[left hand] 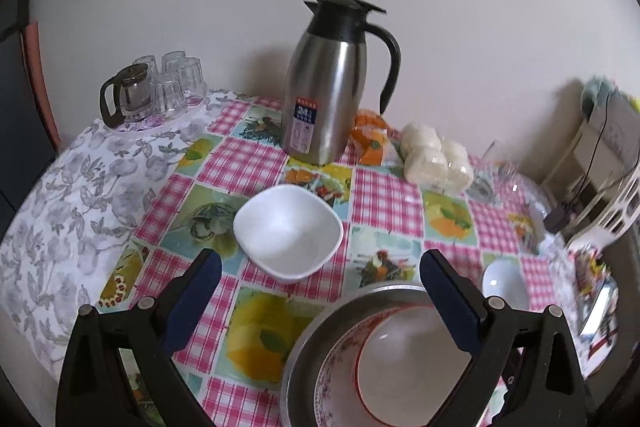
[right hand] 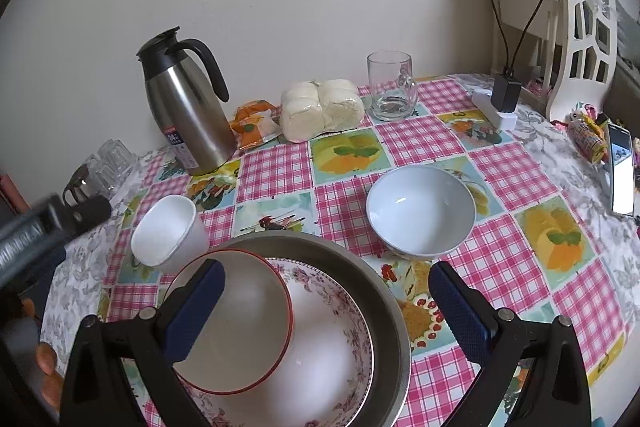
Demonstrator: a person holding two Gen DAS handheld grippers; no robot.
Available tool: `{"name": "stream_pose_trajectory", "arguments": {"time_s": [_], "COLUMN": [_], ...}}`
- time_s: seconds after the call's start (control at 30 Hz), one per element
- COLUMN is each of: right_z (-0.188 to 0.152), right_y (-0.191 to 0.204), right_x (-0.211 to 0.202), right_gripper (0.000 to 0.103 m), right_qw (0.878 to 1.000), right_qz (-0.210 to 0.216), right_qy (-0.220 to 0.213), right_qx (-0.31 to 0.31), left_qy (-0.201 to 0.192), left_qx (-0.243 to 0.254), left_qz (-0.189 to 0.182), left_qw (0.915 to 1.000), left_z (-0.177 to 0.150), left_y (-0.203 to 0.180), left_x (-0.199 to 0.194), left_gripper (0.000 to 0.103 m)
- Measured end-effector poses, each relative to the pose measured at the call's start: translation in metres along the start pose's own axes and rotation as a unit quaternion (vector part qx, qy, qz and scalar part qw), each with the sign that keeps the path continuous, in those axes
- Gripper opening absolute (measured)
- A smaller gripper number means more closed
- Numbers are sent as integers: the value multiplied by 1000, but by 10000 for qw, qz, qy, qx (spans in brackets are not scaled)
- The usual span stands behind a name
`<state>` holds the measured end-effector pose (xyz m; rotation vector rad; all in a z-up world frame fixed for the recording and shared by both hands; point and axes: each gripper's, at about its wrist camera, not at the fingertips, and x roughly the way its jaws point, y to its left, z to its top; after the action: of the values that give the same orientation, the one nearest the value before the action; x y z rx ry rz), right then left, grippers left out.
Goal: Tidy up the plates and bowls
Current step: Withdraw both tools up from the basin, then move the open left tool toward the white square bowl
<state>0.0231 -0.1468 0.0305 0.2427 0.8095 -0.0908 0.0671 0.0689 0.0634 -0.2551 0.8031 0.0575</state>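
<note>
We hold both tools above a tabletop covered with a pink-checked, fruit-printed cloth. The left tool has its jaws spread wide and holds nothing; between its fingers lies the square white bowl, resting upright on the cloth. The right tool is likewise wide open and empty, and hovers over a nested stack. In that stack, a red-rimmed bowl sits inside a floral-patterned bowl, which in turn rests in a metal basin. The round white bowl stands alone on the cloth just beyond the basin, ahead of the right tool's right finger. The square white bowl lies just beside the basin's left rim. Along the wall stand a steel thermos jug, a packet of white buns with an orange wrapper beside it, and a glass mug. Upturned glasses and a small glass teapot occupy the far left corner.
</note>
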Motion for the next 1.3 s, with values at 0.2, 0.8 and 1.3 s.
{"name": "stream_pose_trajectory", "arguments": {"time_s": [0.2, 0.8, 1.3], "right_z": [5, 48, 66], "right_y": [-1, 50, 120], "right_x": [4, -1, 17], "right_gripper": [103, 103, 103], "right_qw": [9998, 9982, 9956], "right_qz": [-152, -301, -57], "right_qy": [53, -78, 215], "right_qx": [109, -514, -914], "left_qy": [103, 227, 44], "left_qx": [-377, -1562, -1918], "left_qz": [-154, -184, -190], "left_qw": [9991, 9873, 9812], "left_z": [10, 27, 34], "left_y": [25, 94, 126], "left_x": [12, 52, 57], "left_gripper": [99, 101, 102]}}
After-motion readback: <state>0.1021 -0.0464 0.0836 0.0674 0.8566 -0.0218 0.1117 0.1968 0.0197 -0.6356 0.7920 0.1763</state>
